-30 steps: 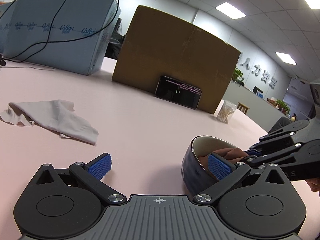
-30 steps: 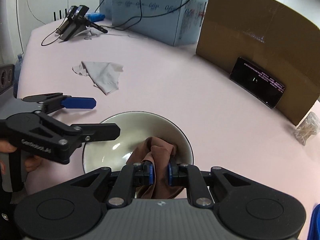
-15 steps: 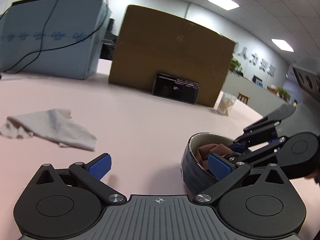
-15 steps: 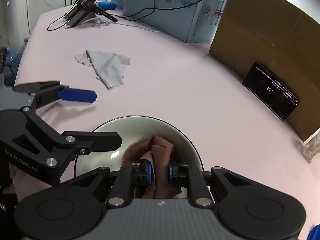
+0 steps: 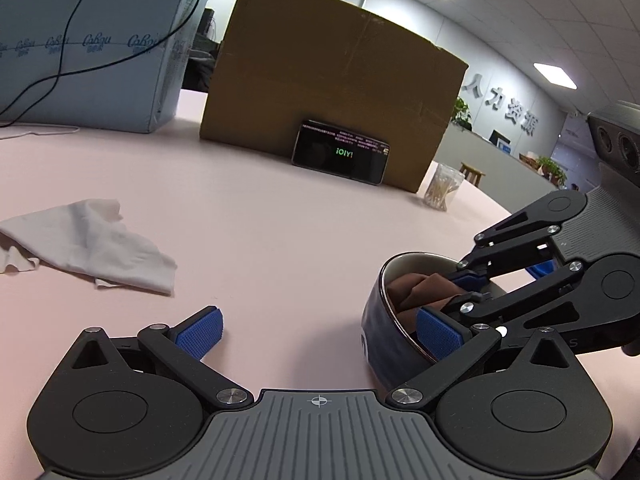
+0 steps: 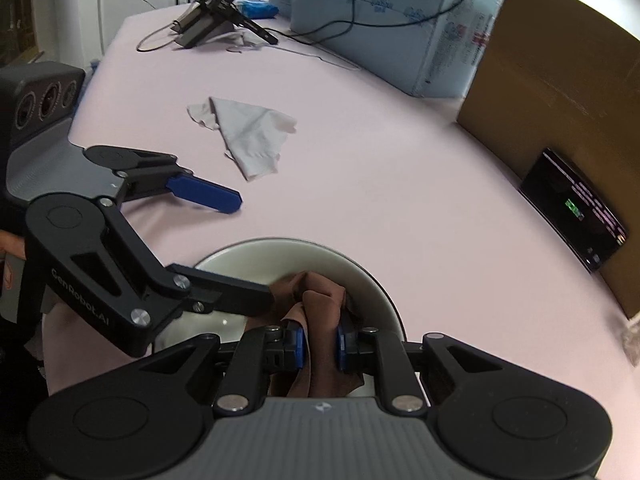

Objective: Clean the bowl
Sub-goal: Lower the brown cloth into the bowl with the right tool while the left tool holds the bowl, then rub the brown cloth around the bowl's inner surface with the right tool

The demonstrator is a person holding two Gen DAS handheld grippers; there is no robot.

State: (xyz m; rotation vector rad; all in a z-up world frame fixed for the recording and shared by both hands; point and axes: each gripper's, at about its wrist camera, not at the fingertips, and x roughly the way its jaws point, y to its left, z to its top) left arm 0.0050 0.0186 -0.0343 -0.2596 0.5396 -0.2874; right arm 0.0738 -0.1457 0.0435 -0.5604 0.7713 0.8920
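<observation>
A bowl (image 6: 304, 256), dark blue outside (image 5: 376, 344) and cream inside, stands on the pink table. My right gripper (image 6: 320, 344) is shut on a brown cloth (image 6: 320, 296) and holds it inside the bowl; the cloth also shows in the left wrist view (image 5: 416, 288). My left gripper (image 5: 318, 332) is open wide. Its right finger (image 5: 438, 336) reaches over the bowl's near rim into the bowl, its left finger (image 5: 200, 332) stays outside over the table. The bowl's bottom is partly hidden by the cloth and fingers.
A crumpled grey cloth (image 5: 88, 248) lies on the table to the left. A cardboard box (image 5: 328, 80) with a phone (image 5: 340, 156) leaning on it stands behind, beside a pale blue carton (image 5: 88, 52). A cotton swab jar (image 5: 442, 186) is at the right. Cables and devices (image 6: 216, 16) sit far left.
My right gripper with the brown cloth has shifted inside the bowl. My left gripper has drawn closer to the bowl, its right finger now further over the rim.
</observation>
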